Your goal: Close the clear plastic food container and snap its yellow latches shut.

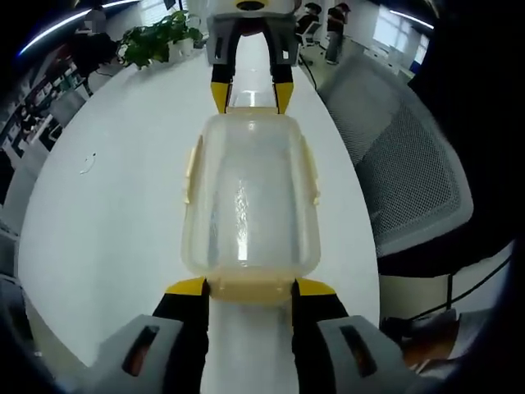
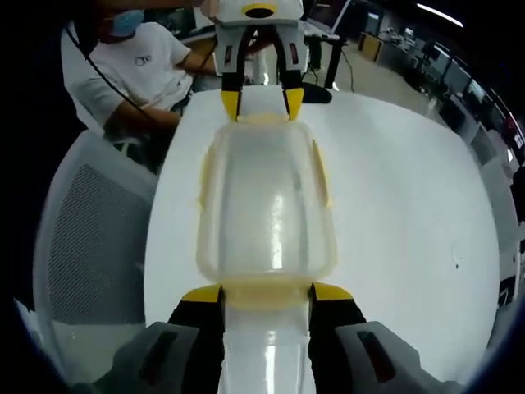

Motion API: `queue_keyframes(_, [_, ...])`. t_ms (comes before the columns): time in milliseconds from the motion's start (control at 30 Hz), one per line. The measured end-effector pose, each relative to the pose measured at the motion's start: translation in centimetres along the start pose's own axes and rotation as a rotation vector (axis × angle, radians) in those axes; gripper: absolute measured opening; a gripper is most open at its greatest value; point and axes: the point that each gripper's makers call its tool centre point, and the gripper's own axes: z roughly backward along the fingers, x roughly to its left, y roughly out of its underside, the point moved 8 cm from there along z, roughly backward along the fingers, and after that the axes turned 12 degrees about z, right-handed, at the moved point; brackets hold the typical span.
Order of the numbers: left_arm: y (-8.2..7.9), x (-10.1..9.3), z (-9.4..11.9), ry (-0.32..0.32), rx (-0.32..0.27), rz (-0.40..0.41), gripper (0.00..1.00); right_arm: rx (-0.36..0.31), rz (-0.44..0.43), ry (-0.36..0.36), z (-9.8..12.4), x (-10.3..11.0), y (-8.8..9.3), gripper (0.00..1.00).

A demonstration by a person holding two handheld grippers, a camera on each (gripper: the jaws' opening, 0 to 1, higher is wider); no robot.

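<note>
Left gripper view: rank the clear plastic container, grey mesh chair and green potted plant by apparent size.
1. Clear plastic container and grey mesh chair: similar, unranked; the container is nearer the camera.
2. Green potted plant, smallest but farthest.

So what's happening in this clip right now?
A person works two handheld tools on a clear plastic container lying on a white table. The left tool sits at one short end, the right tool at the opposite end, each facing the other. The lid is on; each tool's jaws straddle a yellow end latch.
</note>
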Motion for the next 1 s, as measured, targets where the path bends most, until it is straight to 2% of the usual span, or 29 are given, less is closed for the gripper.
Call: queue_keyframes(1000, [-3.1, -0.7, -1.4, 0.013, 0.012, 0.026, 0.38, 0.018, 0.009, -0.014, 1.7, 0.4, 2.9, 0.38])
